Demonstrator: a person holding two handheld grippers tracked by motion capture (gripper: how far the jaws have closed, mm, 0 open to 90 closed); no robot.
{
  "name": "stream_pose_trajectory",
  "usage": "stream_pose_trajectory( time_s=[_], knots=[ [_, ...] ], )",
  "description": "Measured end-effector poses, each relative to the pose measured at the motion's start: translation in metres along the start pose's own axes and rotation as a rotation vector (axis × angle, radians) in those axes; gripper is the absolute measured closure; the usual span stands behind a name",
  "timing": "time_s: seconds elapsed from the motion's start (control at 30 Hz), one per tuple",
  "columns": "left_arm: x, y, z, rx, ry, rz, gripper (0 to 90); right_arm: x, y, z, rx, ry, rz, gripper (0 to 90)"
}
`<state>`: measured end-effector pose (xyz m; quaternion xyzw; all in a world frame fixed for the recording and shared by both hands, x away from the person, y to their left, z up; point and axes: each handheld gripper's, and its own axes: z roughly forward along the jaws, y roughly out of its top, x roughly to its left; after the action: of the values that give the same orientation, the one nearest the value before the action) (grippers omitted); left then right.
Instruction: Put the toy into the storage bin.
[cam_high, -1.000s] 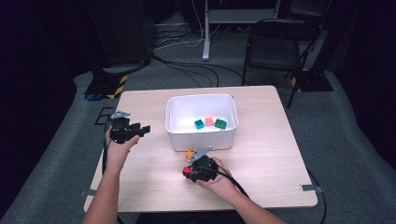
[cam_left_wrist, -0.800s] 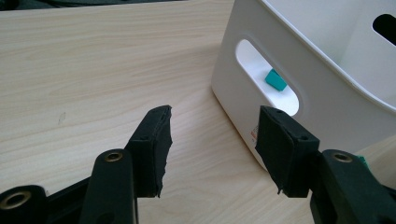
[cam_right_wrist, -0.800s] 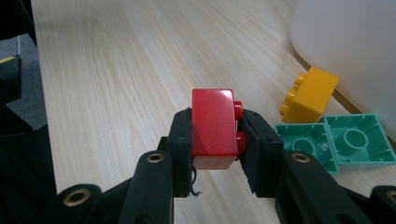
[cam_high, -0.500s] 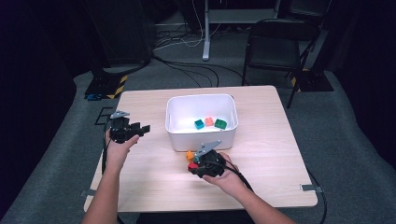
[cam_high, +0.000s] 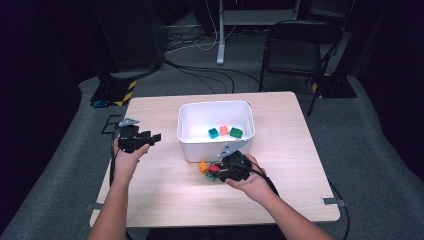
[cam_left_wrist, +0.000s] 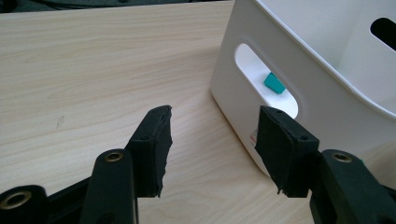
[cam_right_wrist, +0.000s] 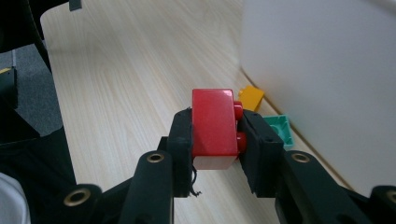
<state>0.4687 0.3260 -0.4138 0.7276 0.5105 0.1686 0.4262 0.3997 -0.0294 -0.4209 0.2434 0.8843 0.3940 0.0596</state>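
Left gripper: jaws wide, nothing between them, above the table left of the white bin. Orange block: on table beside bin's near wall. Red block: clamped between the right gripper pads, just off the table, near bin's front. Green block: beside it.

1. Your red brick is a glossy plastic block, studs facing sideways, pinched between the jaws of your right gripper above the table.
2. It sits just in front of the white bin's near wall, beside an orange brick and a green brick.
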Motion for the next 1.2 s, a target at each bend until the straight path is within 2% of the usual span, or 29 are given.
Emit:
stream_pose_trajectory(
  time_s=[0.4, 0.53, 0.6, 0.83, 0.93, 0.97, 1.2],
  knots=[
    [0.000, 0.000, 0.000, -0.007, 0.000, -0.006, 44.8, -0.013, 0.022, -0.033, -0.030, 0.005, 0.007, 66.8],
    [0.000, 0.000, 0.000, -0.008, 0.000, -0.006, 44.8, -0.019, 0.036, -0.050, -0.045, -0.004, 0.021, 66.9],
    [0.000, 0.000, -0.001, -0.006, -0.001, -0.008, 44.8, -0.023, 0.042, -0.056, -0.049, -0.011, 0.008, 66.9],
    [0.000, 0.001, -0.001, -0.007, 0.001, -0.005, 44.8, -0.036, 0.057, -0.068, -0.073, -0.031, 0.038, 66.9],
    [0.000, 0.000, 0.000, -0.004, -0.002, -0.004, 44.8, -0.038, 0.062, -0.070, -0.073, -0.041, 0.038, 66.9],
    [0.000, 0.000, 0.000, -0.002, -0.002, -0.002, 44.8, -0.040, 0.065, -0.071, -0.075, -0.053, 0.022, 66.9],
    [0.000, 0.001, 0.000, -0.003, -0.004, -0.004, 44.8, -0.052, 0.079, -0.067, -0.068, -0.095, 0.026, 66.9]
  ],
)
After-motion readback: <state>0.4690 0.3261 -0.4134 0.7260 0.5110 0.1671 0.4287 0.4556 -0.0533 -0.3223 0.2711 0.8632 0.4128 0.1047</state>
